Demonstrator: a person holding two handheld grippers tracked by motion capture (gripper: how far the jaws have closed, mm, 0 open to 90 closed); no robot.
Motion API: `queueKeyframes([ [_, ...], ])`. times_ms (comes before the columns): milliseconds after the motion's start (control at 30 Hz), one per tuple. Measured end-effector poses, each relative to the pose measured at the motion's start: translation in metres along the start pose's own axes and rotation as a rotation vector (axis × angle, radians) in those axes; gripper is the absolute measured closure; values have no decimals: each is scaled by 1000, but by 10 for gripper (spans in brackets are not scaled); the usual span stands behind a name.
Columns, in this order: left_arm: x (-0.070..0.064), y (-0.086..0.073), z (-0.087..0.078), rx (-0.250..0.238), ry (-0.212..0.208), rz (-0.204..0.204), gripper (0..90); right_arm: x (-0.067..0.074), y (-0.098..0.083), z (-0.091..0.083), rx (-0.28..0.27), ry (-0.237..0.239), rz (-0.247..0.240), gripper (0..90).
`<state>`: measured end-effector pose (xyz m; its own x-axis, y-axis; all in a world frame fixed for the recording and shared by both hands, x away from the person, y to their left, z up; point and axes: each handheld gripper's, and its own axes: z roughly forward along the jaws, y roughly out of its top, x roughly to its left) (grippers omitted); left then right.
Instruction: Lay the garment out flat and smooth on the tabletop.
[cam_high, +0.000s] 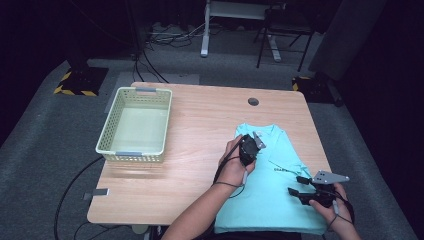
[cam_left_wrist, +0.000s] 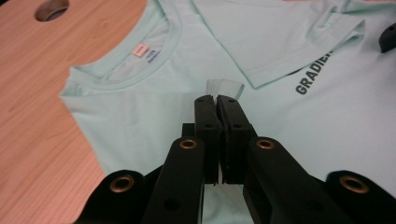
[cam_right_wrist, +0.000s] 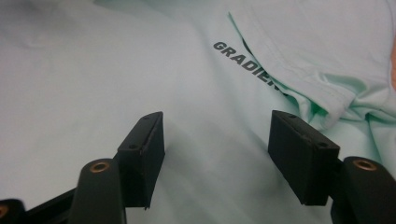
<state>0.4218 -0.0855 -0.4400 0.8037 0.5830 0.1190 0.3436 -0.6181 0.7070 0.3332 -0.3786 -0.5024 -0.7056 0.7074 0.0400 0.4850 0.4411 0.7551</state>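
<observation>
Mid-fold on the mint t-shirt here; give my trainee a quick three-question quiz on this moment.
1. True or false: the left gripper is shut on a pinch of the t-shirt.
2. The right gripper has its jaws: A) open above the shirt, B) clamped on the folded sleeve, C) inside the basket.
3. Where on the table does the basket stand?

Key: 1 true; 2 A; 3 at the left side, apart from the shirt.
</observation>
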Motion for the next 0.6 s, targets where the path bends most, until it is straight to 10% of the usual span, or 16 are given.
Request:
queueKeyframes([
  [600, 42, -24, -32, -13, 108, -102, 873, 7, 22, -11, -26, -61, -49, 377],
])
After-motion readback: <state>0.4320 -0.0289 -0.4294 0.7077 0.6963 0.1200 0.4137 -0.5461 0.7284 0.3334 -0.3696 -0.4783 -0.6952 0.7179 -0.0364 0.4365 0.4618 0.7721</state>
